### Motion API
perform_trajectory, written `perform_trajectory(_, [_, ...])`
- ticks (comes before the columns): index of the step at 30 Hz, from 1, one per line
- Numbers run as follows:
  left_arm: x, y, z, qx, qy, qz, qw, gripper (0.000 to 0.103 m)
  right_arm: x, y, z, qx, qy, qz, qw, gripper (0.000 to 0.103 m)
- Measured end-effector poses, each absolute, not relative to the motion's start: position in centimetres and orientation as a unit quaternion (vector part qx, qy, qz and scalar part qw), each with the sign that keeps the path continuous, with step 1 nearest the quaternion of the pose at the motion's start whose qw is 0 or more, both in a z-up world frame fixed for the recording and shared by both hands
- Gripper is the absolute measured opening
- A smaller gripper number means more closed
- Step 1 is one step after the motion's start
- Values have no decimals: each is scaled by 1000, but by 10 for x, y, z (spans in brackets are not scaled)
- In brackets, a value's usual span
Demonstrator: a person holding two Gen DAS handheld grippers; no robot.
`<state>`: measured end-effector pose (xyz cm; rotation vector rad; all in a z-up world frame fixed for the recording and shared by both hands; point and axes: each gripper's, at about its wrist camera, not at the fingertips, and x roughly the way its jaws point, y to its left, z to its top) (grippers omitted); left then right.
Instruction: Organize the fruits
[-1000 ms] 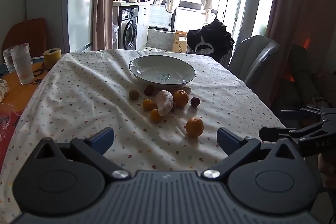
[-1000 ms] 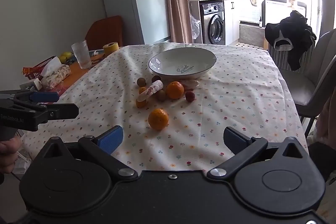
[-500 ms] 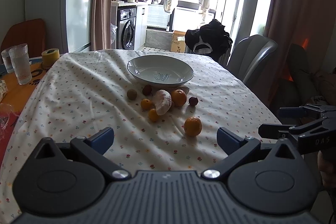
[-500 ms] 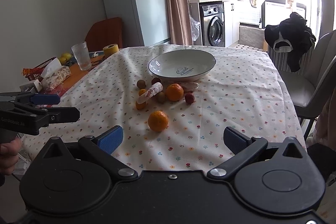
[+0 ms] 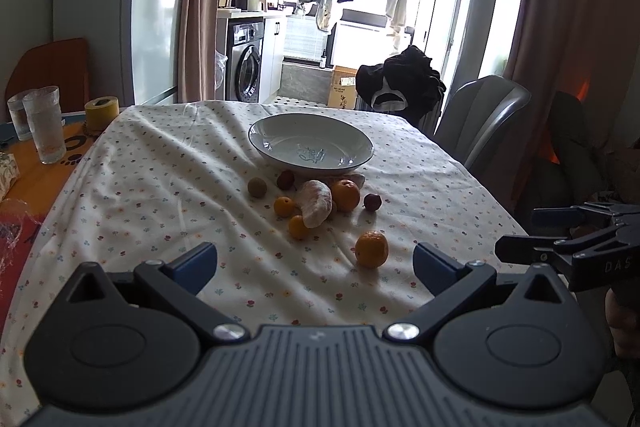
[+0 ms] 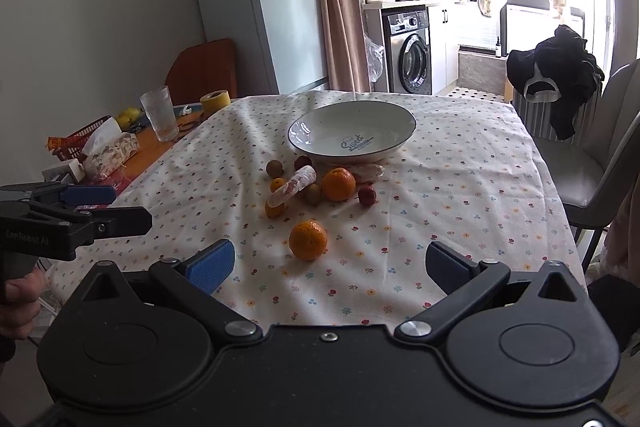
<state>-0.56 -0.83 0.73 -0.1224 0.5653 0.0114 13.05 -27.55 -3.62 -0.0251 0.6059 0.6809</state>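
Against the frames from a second ago almost nothing on the cloth has moved; both cameras have only eased slightly, so the bowl and fruit sit a touch lower and nearer the middle of each view, and the jaws are as wide as before. In the left wrist view the left gripper (image 5: 315,263) fills the bottom of the frame with its blue-padded fingers spread wide and nothing between them; the nearest orange (image 5: 371,249) lies just above the gap, right of centre, nearer the right-hand pad and clear of both. Further up, at mid-frame, the rest of the fruit is bunched together: a brownish round fruit (image 5: 257,187) on the left, two small orange fruits (image 5: 283,206), a pale wrapped roll (image 5: 316,203) leaning over them, a second orange (image 5: 345,195), and a small dark red fruit (image 5: 372,202) to the right. Just above the bunch stands the empty white bowl (image 5: 280,147), dark-rimmed, with blue lettering inside. All of this rests on the flower-dotted tablecloth (image 5: 160,167). At the right edge the right gripper (image 5: 520,233) reaches in sideways, held by a hand. In the right wrist view its own fingers (image 6: 211,265) are likewise spread wide and empty, with the nearest orange lying just above the gap and a little left of centre.
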Motion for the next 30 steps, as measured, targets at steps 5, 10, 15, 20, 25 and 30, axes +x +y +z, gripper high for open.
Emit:
perform_trajectory(5, [-7, -10, 9, -59, 275, 4, 960, 103, 130, -275, -36, -12, 292, 329, 898, 103])
perform_trajectory(10, [-6, -10, 8, -59, 276, 2, 959, 103, 130, -275, -36, -12, 292, 328, 898, 103])
perform_trajectory(15, [-6, -10, 8, -59, 276, 2, 959, 103, 131, -276, -37, -10, 292, 328, 898, 103])
perform_trajectory(20, [-6, -10, 8, -59, 276, 2, 959, 103, 131, -277, -37, -11, 292, 329, 898, 103])
perform_trajectory(25, [-6, -10, 8, -59, 276, 2, 959, 103, 130, -278, -37, -10, 292, 326, 899, 103])
perform_trajectory(30, [-7, -9, 8, -59, 276, 2, 959, 103, 131, -277, -36, -10, 291, 326, 899, 103])
